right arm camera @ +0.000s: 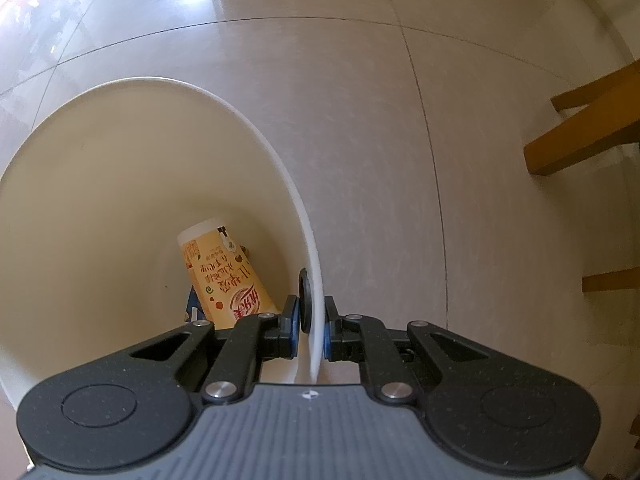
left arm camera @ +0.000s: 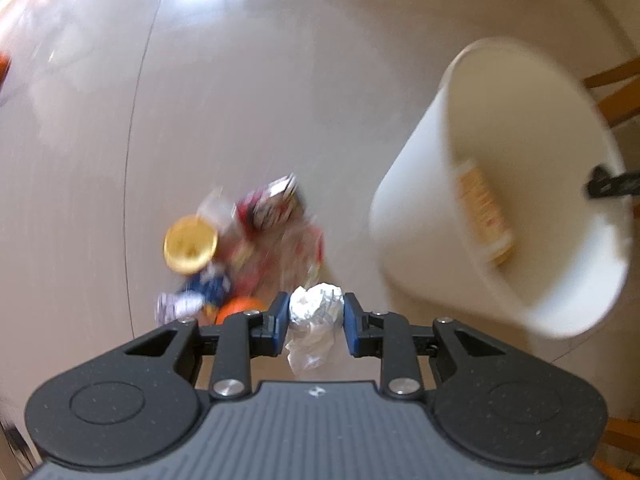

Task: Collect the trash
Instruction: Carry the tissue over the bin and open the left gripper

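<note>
Crumpled white paper and foil ball (left arm camera: 316,312), a piece of the trash, sits clamped between the blue pads of the left gripper (left arm camera: 316,312), whose jaws are clenched on it from both sides. That gripper points steeply down at the pale tiled floor (left arm camera: 280,100), and the ball hangs clear above it, its loose paper tail trailing back toward the gripper body, so its long axis runs along the fingers.

Beyond it, lower on the floor, lies a blurred heap of litter (left arm camera: 256,240): a round gold lid or cup mouth, red and silver wrappers, something blue and something orange. I cannot tell these apart more finely.

To the right of the heap stands the white plastic bin (left arm camera: 500,200), its mouth open upward. The right gripper (right arm camera: 312,320) points straight down, jaws pinched on the bin's thin rim (right arm camera: 316,320), one pad inside the wall and one outside. Inside the bin rests an orange and cream printed paper cup (right arm camera: 224,276), leaning with its wide end nearest the gripper. A blue scrap shows just beside it.

Wooden furniture legs (right arm camera: 580,136) stand farther off on the floor.
</note>
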The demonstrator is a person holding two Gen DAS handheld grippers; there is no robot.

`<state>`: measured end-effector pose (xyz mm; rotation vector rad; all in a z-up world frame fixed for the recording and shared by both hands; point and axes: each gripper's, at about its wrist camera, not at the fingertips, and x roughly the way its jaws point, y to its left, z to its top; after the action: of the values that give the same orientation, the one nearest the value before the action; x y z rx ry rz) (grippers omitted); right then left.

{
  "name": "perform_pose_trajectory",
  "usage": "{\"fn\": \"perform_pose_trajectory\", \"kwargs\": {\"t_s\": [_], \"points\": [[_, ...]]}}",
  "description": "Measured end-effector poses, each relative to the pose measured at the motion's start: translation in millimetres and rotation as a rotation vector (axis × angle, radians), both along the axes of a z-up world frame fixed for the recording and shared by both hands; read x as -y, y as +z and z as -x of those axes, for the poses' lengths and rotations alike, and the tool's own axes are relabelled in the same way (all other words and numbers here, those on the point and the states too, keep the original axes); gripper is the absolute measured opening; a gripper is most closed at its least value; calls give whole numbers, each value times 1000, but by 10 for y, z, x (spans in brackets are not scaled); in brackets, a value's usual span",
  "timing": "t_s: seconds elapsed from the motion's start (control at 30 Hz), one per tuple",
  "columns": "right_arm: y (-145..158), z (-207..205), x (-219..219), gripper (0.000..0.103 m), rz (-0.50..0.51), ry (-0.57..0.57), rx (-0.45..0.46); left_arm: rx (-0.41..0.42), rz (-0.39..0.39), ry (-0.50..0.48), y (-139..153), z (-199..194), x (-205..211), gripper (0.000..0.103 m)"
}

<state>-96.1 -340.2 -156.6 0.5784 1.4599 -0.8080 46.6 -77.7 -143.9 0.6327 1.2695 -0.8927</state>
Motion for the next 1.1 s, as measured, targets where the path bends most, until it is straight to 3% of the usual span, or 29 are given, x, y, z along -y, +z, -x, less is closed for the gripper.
{"fn": "perform_pose_trajectory", "kwargs": {"t_s": [0.23, 0.47, 0.5, 0.57, 0.63, 0.7, 0.87, 1.1], "points": [[-9, -18, -8, 13, -8, 12, -6, 3, 100, -104, 553, 76, 556, 27], [-10, 7, 13, 13, -11, 1, 3, -46, 148, -180, 672, 293, 1060, 29], [-10, 9, 12, 13, -11, 2, 3, -47, 155, -186, 666, 331, 1092, 33], [-6, 14, 12, 13, -10, 3, 4, -44, 166, -193, 669, 420, 1160, 74], [-6, 21, 13, 13, -10, 5, 6, -36, 179, -186, 672, 464, 1176, 88], [-3, 29, 13, 13, -11, 4, 9, -35, 212, -190, 701, 477, 1178, 88], [1, 35, 9, 13, -11, 7, 11, 12, 165, -207, 695, 462, 1222, 89], [5, 37, 17, 13, -13, 3, 12, 94, 187, -210, 774, 392, 1092, 95]]}}
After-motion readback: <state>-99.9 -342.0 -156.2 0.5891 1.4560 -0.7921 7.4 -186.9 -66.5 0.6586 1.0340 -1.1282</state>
